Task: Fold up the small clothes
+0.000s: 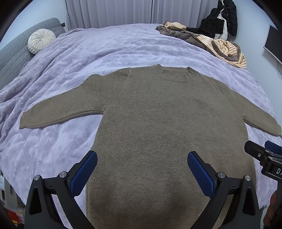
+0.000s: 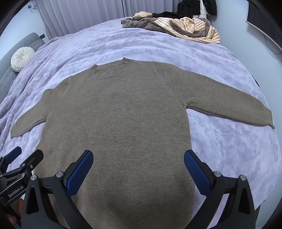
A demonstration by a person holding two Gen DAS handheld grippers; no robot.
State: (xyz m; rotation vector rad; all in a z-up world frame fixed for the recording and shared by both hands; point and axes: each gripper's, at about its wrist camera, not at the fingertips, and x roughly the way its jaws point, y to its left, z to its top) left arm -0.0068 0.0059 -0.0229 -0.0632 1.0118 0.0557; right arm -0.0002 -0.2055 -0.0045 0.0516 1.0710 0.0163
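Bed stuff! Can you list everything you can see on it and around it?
Sweater: one, brown, flat on the blanket, sleeves spread out.
Blanket: one, lilac, covers the bed.
Cushion: one, white, round, far left by the headboard.
Headboard: one, grey, left edge.
Clothes pile: one, brown, striped cream and black, far right corner.
Curtains: white, back wall.
Screen: one, dark, right wall.
Left gripper: open, blue pads, over the sweater's lower part.
Right gripper: open, blue pads, likewise.
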